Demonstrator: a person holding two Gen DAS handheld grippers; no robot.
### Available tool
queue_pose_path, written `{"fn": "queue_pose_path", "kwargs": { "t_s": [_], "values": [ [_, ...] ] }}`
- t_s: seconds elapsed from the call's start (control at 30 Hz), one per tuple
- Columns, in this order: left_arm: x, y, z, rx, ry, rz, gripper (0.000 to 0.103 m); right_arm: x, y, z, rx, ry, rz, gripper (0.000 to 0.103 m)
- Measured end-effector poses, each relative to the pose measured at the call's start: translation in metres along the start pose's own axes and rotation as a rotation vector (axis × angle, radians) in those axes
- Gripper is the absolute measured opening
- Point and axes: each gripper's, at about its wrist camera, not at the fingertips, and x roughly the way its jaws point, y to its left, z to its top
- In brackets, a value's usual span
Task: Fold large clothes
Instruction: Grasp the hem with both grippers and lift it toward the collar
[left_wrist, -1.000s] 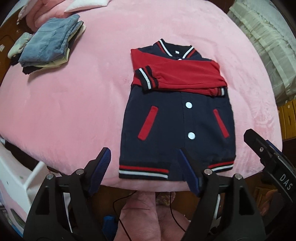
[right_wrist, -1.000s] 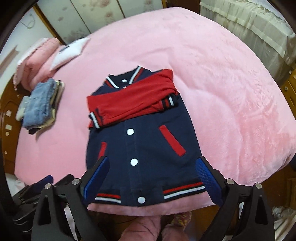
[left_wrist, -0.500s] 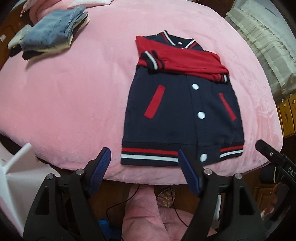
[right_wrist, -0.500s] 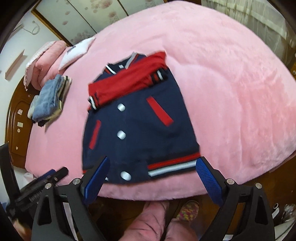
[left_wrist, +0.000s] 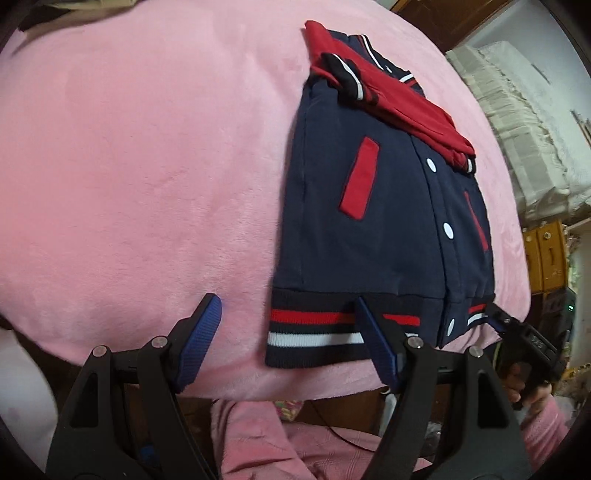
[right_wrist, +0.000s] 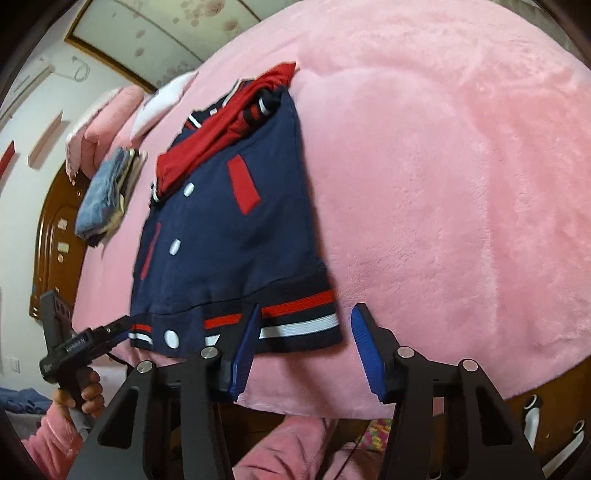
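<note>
Nearest: pink-trousered legs (right_wrist: 295, 450) at the bed edge, cut off by the frame. Left gripper (left_wrist: 288, 336) w/ jaws parted, straddling the jacket's (left_wrist: 373, 229) near left hem corner; pads not pressing the cloth. Right gripper (right_wrist: 303, 347) jaws have just been closing, right hem corner between them, but a gap shows, so still released. Jacket lies flat on the pink bed (right_wrist: 461, 184), near its front edge, red sleeves (right_wrist: 207, 144) folded across the chest, collar mostly hidden under them. No containers. Farther back: folded clothes stack (right_wrist: 105, 195), only partly visible; pillows (right_wrist: 110, 118) beyond, blurry.
</note>
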Motion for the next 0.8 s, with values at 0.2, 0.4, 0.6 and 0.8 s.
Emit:
{"fn": "queue_pose_path", "kwargs": {
  "t_s": [0.2, 0.4, 0.6, 0.8],
  "values": [
    [0.011, 0.002, -0.003, -0.036, 0.005, -0.117, 0.043, 0.012, -0.001, 0.007, 0.013, 0.040, 0.054, 0.032],
    [0.010, 0.002, -0.005, -0.157, -0.012, -0.179, 0.021, 0.014, 0.005, 0.014, 0.093, 0.048, 0.135, 0.014],
    [0.000, -0.009, -0.006, -0.313, -0.057, -0.317, 0.017, 0.003, 0.025, 0.030, 0.189, 0.032, 0.280, 0.013],
    [-0.018, -0.027, 0.019, -0.471, -0.154, -0.522, 0.015, -0.003, 0.048, 0.068, 0.301, -0.031, 0.461, 0.013]
  ]
}}
